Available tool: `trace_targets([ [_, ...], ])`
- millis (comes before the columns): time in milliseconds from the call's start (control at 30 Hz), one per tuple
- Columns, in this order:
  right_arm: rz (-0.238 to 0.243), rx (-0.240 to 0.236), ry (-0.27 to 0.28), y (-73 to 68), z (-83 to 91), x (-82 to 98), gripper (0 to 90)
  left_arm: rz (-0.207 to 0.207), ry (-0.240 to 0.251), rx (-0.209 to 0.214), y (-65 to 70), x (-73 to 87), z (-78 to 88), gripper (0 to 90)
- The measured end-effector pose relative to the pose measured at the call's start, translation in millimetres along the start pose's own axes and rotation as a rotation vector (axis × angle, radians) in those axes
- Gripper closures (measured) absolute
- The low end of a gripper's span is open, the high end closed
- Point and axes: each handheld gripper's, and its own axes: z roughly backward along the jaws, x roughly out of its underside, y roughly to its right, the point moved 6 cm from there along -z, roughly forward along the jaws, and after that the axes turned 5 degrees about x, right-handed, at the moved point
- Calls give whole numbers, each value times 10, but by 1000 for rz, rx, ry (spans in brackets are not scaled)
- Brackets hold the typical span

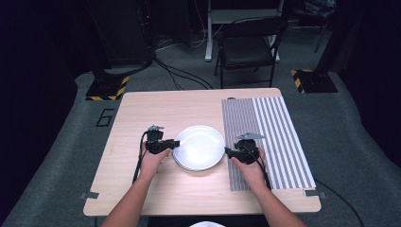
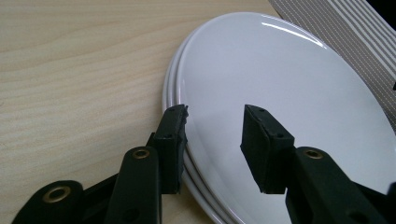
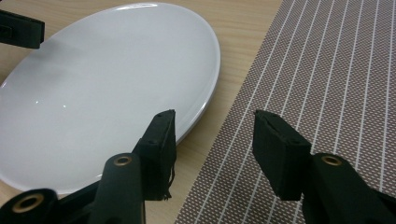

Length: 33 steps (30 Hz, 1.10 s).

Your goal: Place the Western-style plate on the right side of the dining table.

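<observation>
1. Wooden table (image 1: 142, 109). Pale top.

2. Striped placemat (image 1: 283, 137). Grey and white, lay along the table's 3 o'clock side, from the far edge nearly to the near edge.

3. Stack of white plates (image 1: 201, 146). Stood at the table's centre, its 3 o'clock rim just short of the placemat's edge. The left gripper view showed at least three rims, one upon another.

4. Left hand (image 1: 153, 161) and right hand (image 1: 253, 170). Came in from 6 o'clock, one on either side of the stack.

5. Left gripper (image 1: 176, 144). Sat at the stack's 9 o'clock. Jaws were drawn in over the rim, one pad against the outer edge of the rims, the other on or just above the top plate's face. Judged to be gripping there.

6. Right gripper (image 1: 227, 152). Sat at the stack's 3 o'clock, jaws apart with nothing between them. One pad lay just outside the rim and the other over the placemat.

Step in hand, as judged: taking hold of the plates from both sides, with the left hold made and the right not yet.

Next move, as judged: the right gripper would need to slide towards 9 o'clock until the rim sat between its pads, then close evenly before any lift, since glazed rims slip.
</observation>
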Motion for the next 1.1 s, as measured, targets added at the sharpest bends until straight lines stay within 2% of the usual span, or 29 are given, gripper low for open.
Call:
trace_targets([
  [100,-11,-9,-2,11,-9,7,479,2,-13,-2,-9,17,-16,597],
  [267,-18,-8,-5,14,-16,15,476,3,-7,-4,5,12,0,598],
  [433,-24,-15,11,11,0,-13,474,9,-5,13,9,16,1,595],
  [567,-49,-30,22,3,1,-38,474,17,-3,29,12,37,-16,587],
  [600,-53,-31,23,-1,-4,-43,472,4,-7,32,8,37,-18,586],
  [700,-75,-45,14,-49,-48,-51,471,-3,-3,25,30,41,-30,586],
  [800,-61,-46,3,-108,-116,-60,467,-20,-19,30,50,51,-35,574],
  [900,-79,-53,0,-152,-194,-88,455,-4,-20,43,70,58,-48,569],
  [1000,-97,-26,-8,-165,-261,-103,434,-9,-21,41,74,59,-51,566],
  [1100,-131,-25,-30,-151,-317,-89,435,-12,-21,42,78,62,-54,565],
])
